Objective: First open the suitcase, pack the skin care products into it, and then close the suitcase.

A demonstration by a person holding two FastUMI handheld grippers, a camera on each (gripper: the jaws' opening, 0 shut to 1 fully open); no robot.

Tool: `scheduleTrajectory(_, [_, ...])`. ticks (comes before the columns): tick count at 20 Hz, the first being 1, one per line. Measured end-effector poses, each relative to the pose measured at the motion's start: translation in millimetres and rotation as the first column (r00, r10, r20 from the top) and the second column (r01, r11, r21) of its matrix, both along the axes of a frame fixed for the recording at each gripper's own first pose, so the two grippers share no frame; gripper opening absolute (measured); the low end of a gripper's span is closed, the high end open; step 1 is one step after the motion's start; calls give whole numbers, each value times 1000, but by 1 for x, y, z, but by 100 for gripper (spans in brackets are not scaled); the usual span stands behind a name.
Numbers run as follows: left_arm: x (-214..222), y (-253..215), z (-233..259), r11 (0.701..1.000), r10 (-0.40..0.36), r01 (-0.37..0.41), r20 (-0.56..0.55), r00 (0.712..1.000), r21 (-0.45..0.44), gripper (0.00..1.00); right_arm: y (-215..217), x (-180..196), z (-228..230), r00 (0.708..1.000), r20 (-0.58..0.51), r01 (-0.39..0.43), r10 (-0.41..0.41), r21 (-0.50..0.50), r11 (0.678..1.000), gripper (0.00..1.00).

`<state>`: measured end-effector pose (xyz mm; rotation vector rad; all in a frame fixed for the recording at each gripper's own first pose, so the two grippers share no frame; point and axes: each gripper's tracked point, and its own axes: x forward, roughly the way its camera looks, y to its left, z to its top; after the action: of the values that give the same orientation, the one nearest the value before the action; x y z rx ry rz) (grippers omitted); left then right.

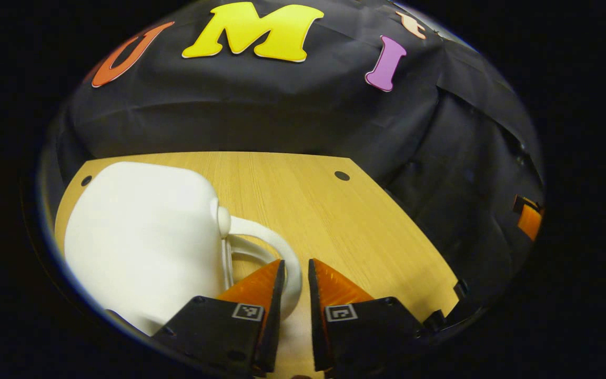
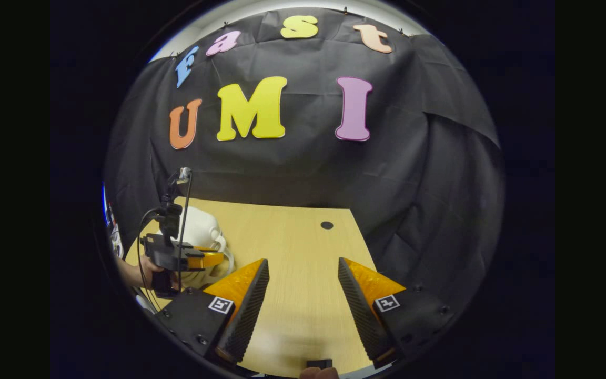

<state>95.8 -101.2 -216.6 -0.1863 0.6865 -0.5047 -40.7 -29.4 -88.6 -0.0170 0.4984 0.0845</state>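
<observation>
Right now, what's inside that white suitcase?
Cannot be seen: the white suitcase lies closed on the wooden table, so its shell covers the inside. The left tool has its fingers around the handle.

I see a light wooden table (image 1: 345, 221), its top running back to the booth's black cloth wall, with small dark round holes (image 1: 342, 175) near its far edge. On its left part sits a white hard-shell suitcase (image 1: 145, 237), closed, its looped handle (image 1: 276, 247) facing the bare middle of the wood
</observation>
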Motion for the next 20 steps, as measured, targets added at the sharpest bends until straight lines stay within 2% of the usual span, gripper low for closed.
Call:
scheduleTrajectory(3, [-4,4,50,1000,7,-8,102,995,13,57,11,12,8,999,25,-24,24,14,1000,77])
scheduleTrajectory(4, [0,7,73,1000,18,-21,166,986,19,81,18,17,11,999,35,-37,36,24,999,79])
scheduleTrajectory(6, [5,18,126,997,55,-67,296,953,30,97,36,31,22,995,69,-68,65,36,997,78])
scheduleTrajectory(8, [12,41,182,985,144,-170,420,896,25,98,42,52,42,990,134,-52,49,15,999,79])
scheduleTrajectory(10, [14,68,231,963,237,-269,521,820,-14,98,56,71,71,976,214,-40,33,25,999,79])
scheduleTrajectory(13, [10,103,279,932,314,-358,609,728,-53,98,78,93,116,948,318,-14,-2,48,999,79])
scheduleTrajectory(15, [11,125,299,900,367,-430,655,660,-71,98,83,103,139,921,385,36,-52,49,998,79])
scheduleTrajectory(17, [5,136,310,888,387,-450,681,621,-95,98,103,103,155,906,418,37,-65,76,996,79])
scheduleTrajectory(20, [-2,133,306,883,394,-458,690,607,-101,98,124,94,157,899,436,-1,-37,85,996,80])
